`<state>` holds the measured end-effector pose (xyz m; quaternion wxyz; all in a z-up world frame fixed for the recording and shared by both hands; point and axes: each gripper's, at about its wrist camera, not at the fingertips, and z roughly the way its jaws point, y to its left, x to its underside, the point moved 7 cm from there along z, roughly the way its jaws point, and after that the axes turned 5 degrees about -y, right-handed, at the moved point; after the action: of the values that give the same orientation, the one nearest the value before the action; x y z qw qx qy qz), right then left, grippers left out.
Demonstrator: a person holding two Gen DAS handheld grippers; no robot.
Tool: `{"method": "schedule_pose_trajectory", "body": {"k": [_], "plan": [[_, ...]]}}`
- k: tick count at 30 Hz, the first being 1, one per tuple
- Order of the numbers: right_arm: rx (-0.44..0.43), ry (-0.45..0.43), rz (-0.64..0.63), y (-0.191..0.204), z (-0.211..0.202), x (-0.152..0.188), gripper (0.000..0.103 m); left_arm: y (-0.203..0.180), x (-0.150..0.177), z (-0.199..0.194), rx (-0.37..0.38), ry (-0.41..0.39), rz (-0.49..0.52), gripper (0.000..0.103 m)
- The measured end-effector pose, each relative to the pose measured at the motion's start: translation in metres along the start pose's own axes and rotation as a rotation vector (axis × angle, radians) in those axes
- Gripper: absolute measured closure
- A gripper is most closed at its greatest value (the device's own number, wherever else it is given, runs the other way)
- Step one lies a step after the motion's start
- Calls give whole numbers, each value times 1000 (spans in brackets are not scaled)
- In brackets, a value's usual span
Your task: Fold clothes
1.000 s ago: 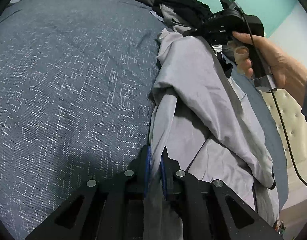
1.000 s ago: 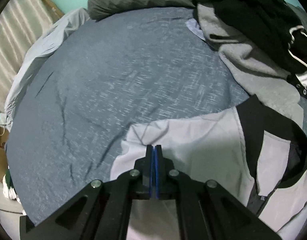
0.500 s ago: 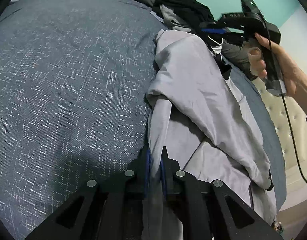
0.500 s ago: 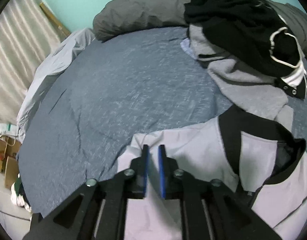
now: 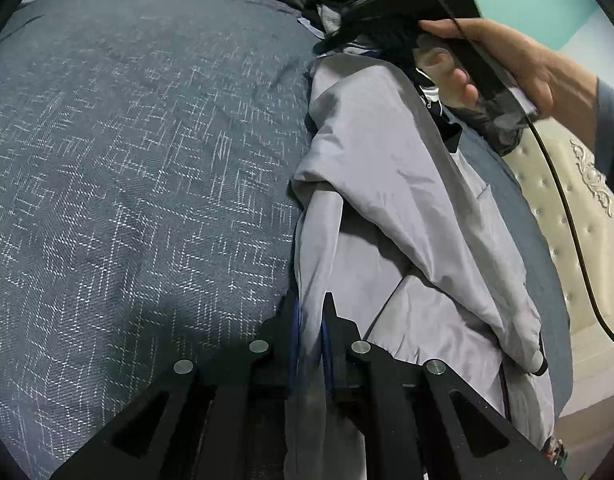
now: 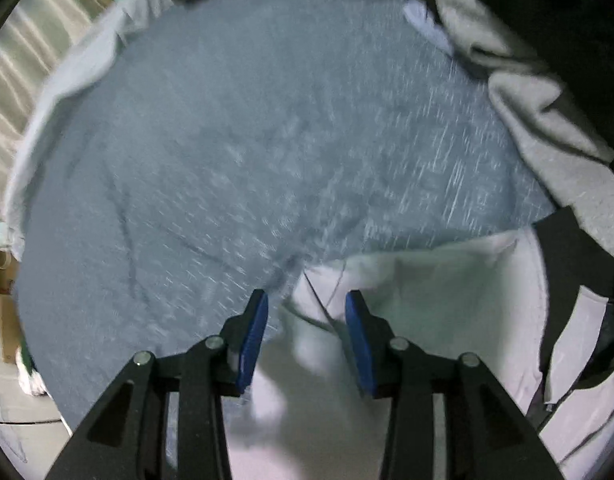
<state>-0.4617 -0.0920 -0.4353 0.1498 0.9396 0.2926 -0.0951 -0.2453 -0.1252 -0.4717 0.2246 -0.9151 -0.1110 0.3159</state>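
Left wrist view: the left gripper [image 5: 311, 320] has its jaws clenched on a fold of the grey jacket [image 5: 391, 184] spread along the bed [image 5: 147, 160]. Right wrist view, blurred: the right gripper [image 6: 306, 320], jaws just opened and released, hangs over the jacket's pale edge

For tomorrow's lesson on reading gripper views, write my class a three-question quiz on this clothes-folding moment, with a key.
1. True or false: the left gripper is clamped on the light grey jacket.
2. The right gripper is: A) shut on fabric, B) open above the jacket's edge, C) out of view.
3. What does the jacket lie on?

Key
1. True.
2. B; its jaws have just been opening, and no cloth is pinched between them.
3. The blue-grey bedspread.
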Motion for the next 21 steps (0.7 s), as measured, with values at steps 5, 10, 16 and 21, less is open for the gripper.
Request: {"method": "schedule_pose_trajectory", "body": {"k": [5,10,16,21], "plan": [[43,-61,-12,-3,-1,0,97,0,3,2,2,4,2,93],[81,-232,29,-17,-28,-7,98,-4,13,-1,-1,10,7,93],[14,-257,33,-15,-31,-4,98,-6,24,-5,-2,15,3,93],[-62,-278,129,-22,-31,-8,94,-6,28,-6,4,19,-3,93]]}}
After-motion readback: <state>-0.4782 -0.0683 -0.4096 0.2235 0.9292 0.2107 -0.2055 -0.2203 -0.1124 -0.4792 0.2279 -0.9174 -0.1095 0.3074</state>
